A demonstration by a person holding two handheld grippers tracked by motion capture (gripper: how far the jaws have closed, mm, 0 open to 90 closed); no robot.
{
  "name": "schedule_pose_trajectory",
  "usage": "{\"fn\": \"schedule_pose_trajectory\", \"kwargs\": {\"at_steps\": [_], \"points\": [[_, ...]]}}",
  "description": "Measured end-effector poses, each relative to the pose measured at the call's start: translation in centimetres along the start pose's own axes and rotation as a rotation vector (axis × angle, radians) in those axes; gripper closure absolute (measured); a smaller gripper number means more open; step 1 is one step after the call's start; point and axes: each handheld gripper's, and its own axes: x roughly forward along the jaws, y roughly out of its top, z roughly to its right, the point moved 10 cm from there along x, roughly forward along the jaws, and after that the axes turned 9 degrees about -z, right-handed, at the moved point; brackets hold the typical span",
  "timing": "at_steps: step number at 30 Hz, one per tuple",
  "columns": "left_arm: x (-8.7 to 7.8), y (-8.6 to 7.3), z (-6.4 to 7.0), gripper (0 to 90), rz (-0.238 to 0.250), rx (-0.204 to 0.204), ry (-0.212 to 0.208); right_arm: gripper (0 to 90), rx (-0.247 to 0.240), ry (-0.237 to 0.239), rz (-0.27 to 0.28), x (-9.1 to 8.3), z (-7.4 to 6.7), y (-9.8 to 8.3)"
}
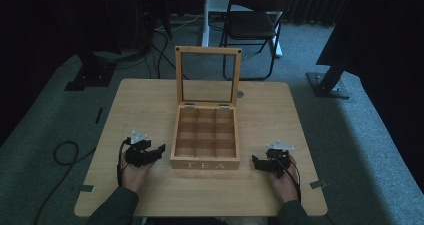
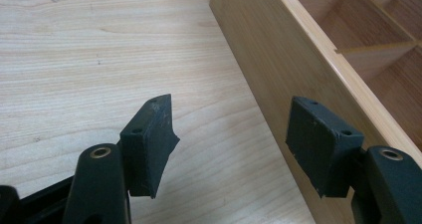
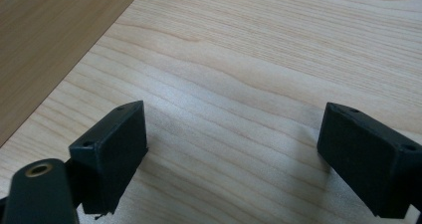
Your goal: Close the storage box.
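Holding left gripper [image 1: 159,150] and right gripper [image 1: 256,162] wide open, empty | we read "TEA" on open wooden box [image 1: 205,164].

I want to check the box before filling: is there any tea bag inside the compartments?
No, the compartments of the tea box look bare wood.

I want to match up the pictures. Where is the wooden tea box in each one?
High view: the tea box stands mid-table, lid up, between both grippers.
Left gripper view: its side wall and compartments run along the upper right.
Right gripper view: a darker wooden wall, probably the box, fills the upper left corner.
Shared landmark: the pale table.
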Motion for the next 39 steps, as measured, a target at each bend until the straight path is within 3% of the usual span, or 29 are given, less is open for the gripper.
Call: {"fn": "schedule_pose_trajectory", "kwargs": {"at_steps": [6,15,22,39], "points": [[0.0,-0.1,-0.1,36.0,-0.002,-0.016,-0.010,11.8,-0.006,0.003,0.000,0.0,0.0,0.0],[-0.6,0.3,0.6,36.0,0.019,0.007,-0.003,12.4,-0.007,0.003,0.002,0.0,0.0,0.0],[-1.2,0.9,0.4,36.0,0.032,-0.014,-0.014,12.5,-0.006,0.003,0.003,0.0,0.0,0.0],[-3.4,6.0,0.3,36.2,0.087,0.036,-0.015,12.4,-0.004,0.000,0.003,0.0,0.0,0.0]]}}
